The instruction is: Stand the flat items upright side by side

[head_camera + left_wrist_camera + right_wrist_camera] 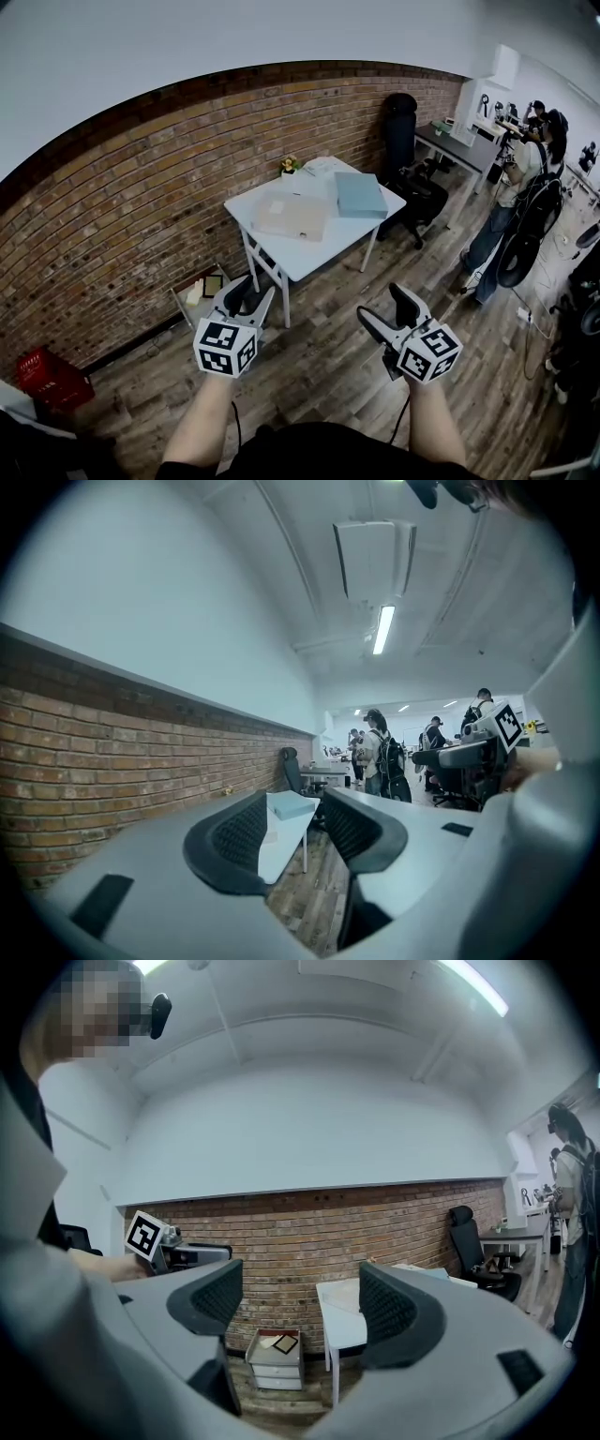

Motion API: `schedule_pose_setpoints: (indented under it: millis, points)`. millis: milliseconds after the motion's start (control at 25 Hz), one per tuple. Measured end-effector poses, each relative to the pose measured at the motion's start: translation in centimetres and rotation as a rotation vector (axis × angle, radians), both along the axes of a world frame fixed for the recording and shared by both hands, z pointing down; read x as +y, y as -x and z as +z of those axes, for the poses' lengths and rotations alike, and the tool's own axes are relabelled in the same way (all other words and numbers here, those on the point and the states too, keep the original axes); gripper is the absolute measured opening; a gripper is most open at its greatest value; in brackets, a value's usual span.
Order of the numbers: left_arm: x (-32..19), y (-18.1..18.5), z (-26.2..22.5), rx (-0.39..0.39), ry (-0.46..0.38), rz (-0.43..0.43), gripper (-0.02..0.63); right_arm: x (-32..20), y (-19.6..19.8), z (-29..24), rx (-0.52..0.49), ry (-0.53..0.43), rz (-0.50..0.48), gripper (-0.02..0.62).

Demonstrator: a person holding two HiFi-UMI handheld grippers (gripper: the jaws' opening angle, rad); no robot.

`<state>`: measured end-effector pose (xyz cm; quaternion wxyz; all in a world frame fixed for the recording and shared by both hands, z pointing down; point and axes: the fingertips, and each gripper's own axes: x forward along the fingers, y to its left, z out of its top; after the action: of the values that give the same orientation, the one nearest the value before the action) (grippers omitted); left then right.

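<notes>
Both grippers are held out level above the wood floor, and neither grips anything. The left gripper (255, 289) has its jaws a little way apart with only air between them; in the left gripper view (292, 819) the table and floor show through the gap. The right gripper (380, 305) is spread wider, also empty, and in the right gripper view (300, 1299) the brick wall (309, 1232) fills the space between its jaws.

The white table (309, 258) stands ahead of both grippers, well apart from them and nearer the left one's line. On it the two flat items lie flat: a beige one (292, 216) straight beyond the left gripper, and a blue one (360, 194) beside it, off toward the right gripper's side. I cannot tell whether their edges touch. The blue one (291, 804) sits in the gap of the left jaws as seen from that gripper. A small flower pot (289, 167) is at the table's far edge by the wall.

Just beyond the left gripper, low against the wall, is a small drawer unit (202, 291) with a framed thing on top. A red crate (49, 380) sits far off to the left gripper's outer side. Past the table are a black chair (408, 159) and a person (511, 206) standing well to the right.
</notes>
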<state>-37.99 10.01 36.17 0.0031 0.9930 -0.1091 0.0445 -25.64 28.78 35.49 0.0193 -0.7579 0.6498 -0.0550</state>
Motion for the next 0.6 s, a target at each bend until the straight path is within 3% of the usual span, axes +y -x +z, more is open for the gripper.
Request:
schedule_pose_setpoints:
  millis: [600]
  points:
    - [1.8,-0.6,2.4,-0.079,0.05,0.052,0.472,0.7,0.1,1.7,-0.061,0.023,0.024,0.585]
